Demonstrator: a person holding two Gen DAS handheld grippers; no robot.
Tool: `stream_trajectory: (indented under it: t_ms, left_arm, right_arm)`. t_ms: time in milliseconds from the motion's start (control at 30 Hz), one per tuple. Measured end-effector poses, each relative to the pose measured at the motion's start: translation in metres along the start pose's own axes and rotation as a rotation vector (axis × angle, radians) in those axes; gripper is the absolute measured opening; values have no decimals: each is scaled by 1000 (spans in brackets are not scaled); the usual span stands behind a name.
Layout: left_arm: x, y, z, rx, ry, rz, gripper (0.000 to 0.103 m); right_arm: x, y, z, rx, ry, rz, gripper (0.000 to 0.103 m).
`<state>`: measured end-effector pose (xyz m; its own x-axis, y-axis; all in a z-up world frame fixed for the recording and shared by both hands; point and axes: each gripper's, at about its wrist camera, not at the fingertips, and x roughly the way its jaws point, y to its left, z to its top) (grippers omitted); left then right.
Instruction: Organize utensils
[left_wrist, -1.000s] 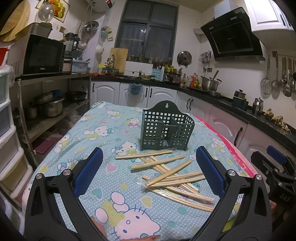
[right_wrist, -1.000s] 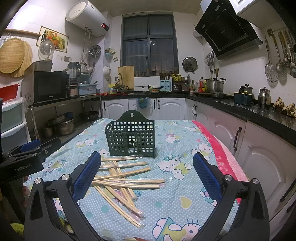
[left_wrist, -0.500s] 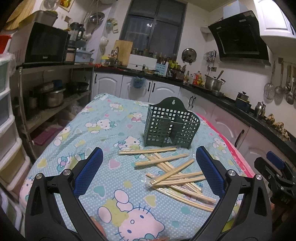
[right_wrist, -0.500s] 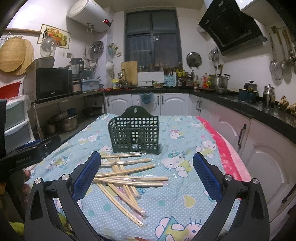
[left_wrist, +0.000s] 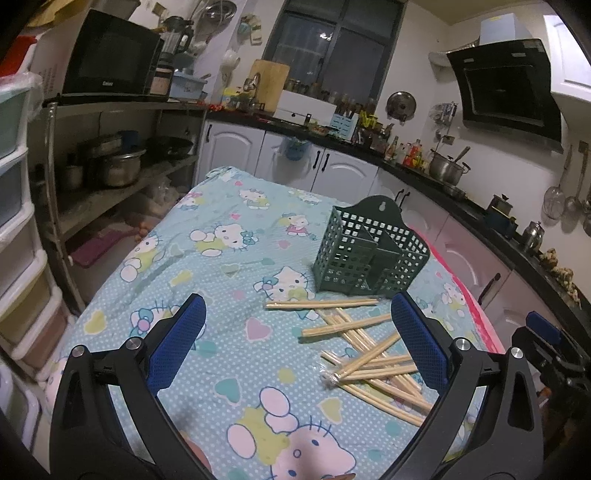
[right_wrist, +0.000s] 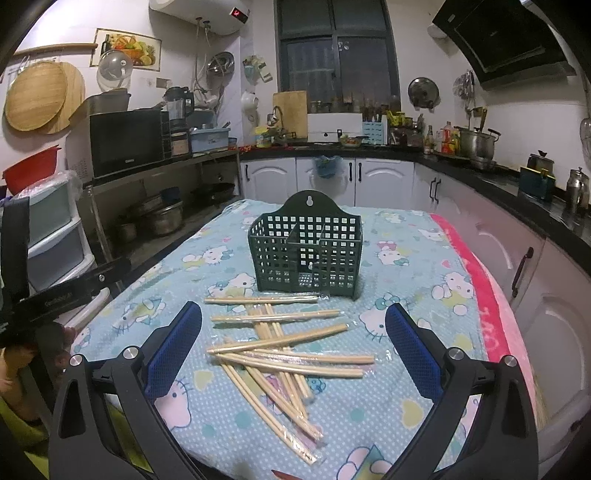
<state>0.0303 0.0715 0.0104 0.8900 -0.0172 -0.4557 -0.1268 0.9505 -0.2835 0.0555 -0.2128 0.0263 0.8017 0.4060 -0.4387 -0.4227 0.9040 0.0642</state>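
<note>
Chopsticks (right_wrist: 284, 354), slender pale wood, plastic-wrapped

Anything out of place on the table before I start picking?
Yes: the chopsticks lie in a loose crisscrossed heap on the tablecloth, in front of the green holder, instead of in it. They look wrapped in clear plastic. The holder stands upright and looks empty. Both grippers, left and right, are open and hold nothing.

Wrapped wooden chopsticks (right_wrist: 284, 350) lie crisscrossed in a loose pile. The dark green perforated holder (right_wrist: 306, 251) stands upright just behind them.
</note>
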Motion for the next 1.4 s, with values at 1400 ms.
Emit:
stream_trajectory:
  t_ms: [1400]
  left_arm:
    - [151, 47, -3, -225, 423, -129, 65]
  right_arm:
    - [161, -81, 3, 166, 373, -71, 68]
